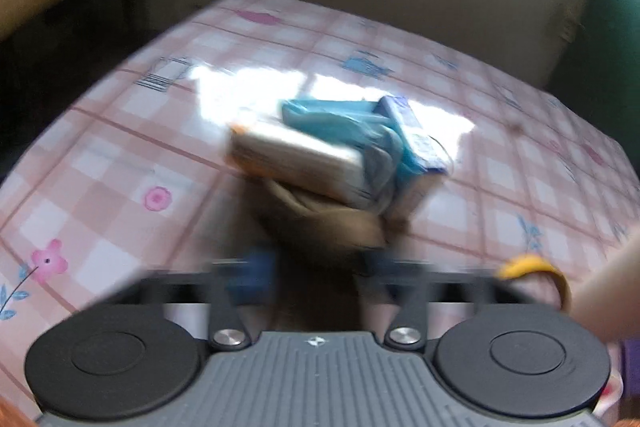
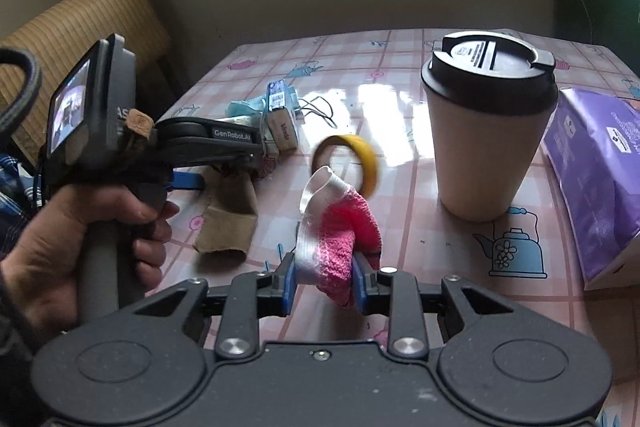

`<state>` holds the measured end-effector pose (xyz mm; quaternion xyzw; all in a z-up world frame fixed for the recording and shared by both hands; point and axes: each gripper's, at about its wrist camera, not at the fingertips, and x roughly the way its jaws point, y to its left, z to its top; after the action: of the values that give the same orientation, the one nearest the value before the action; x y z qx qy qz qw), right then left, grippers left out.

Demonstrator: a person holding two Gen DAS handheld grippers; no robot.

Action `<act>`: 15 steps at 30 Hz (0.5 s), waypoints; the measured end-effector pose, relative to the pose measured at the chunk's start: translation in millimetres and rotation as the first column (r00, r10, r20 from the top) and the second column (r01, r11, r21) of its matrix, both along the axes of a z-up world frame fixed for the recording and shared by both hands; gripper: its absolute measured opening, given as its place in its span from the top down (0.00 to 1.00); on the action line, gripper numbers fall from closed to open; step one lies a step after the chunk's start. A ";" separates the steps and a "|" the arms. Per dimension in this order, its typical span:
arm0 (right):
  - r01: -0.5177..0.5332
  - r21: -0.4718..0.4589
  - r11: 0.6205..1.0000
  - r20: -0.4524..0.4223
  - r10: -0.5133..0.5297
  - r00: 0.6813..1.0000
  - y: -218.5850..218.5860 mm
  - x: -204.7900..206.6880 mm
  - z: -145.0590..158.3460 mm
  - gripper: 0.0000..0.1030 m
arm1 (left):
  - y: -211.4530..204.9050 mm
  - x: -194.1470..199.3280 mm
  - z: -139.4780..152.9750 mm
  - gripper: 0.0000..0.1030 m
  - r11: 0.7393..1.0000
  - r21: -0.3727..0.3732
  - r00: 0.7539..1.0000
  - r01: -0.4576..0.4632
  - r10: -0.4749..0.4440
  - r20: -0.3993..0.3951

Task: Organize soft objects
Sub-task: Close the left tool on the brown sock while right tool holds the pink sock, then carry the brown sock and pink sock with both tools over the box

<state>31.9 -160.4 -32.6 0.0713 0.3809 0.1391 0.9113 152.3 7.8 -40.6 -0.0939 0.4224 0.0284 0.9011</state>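
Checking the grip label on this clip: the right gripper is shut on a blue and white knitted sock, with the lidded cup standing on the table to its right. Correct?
One detail is off: the sock in the right gripper is pink and white, not blue and white. The right wrist view shows it pinched between the blue pads, with the lidded cup standing on the table to its right.
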 end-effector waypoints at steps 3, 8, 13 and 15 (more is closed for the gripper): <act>-0.001 0.004 1.000 0.017 0.001 1.000 -0.4 -2.3 3.1 0.66 | 0.6 -21.9 11.5 0.75 1.000 0.003 1.000 0.031 -0.031 0.001; -0.005 0.017 1.000 0.041 0.004 0.999 -0.2 -7.1 10.1 0.66 | 11.9 -73.1 31.0 0.76 0.996 -0.045 0.997 0.076 -0.076 -0.006; -0.012 0.018 1.000 0.078 0.010 0.997 2.9 -13.1 22.9 0.66 | 8.2 -112.0 47.3 0.76 0.993 -0.059 0.995 0.101 -0.101 0.005; -0.015 0.013 1.000 0.094 0.014 0.995 4.5 -16.1 28.6 0.66 | 6.0 -118.1 50.3 0.76 0.994 -0.062 0.996 0.094 -0.094 0.007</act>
<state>15.7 -156.0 -4.0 0.0684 0.3372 0.1515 0.9266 34.1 13.8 9.7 -0.1019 0.4254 -0.0271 0.8988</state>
